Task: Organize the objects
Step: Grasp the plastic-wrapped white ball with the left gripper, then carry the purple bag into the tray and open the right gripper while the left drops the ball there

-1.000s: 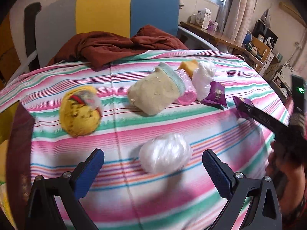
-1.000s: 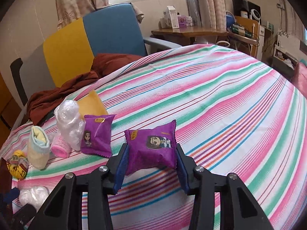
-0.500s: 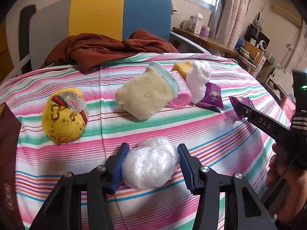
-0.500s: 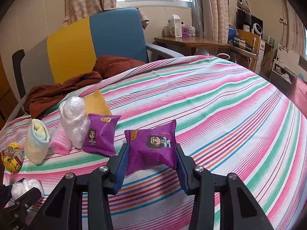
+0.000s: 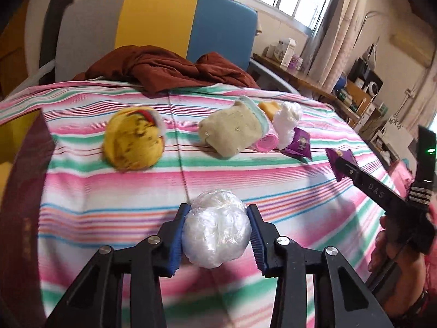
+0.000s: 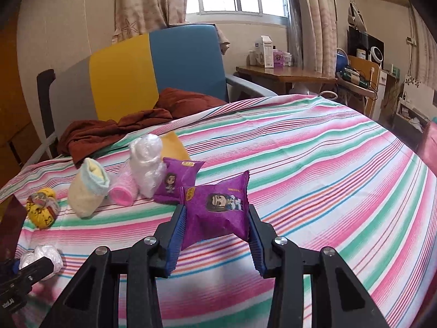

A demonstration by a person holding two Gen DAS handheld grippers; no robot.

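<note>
Jaws of the left gripper (image 5: 216,233), wide apart a second ago, have just closed onto the plastic-wrapped white bundle (image 5: 215,235) above the striped surface (image 5: 245,175). Right gripper (image 6: 215,232) stays clamped on the purple snack packet (image 6: 217,209), both angled downward.

Bed w/ striped sheet (image 6: 314,164), pink/green/white bands, fills lower and centre of both views. On it, centre-left of right wrist view: cream sock roll (image 6: 87,188), pink roll (image 6: 124,190) touching it, white plastic-wrapped bundle (image 6: 146,158) just beside, yellow flat item (image 6: 173,146) behind, purple snack packet (image 6: 177,179) at front. Yellow ball-shaped bundle (image 6: 42,207) apart at far left. Brown cloth (image 6: 131,125) heaped at upper-left edge. Dark red box (image 5: 24,218) at left edge of left wrist view.
</note>
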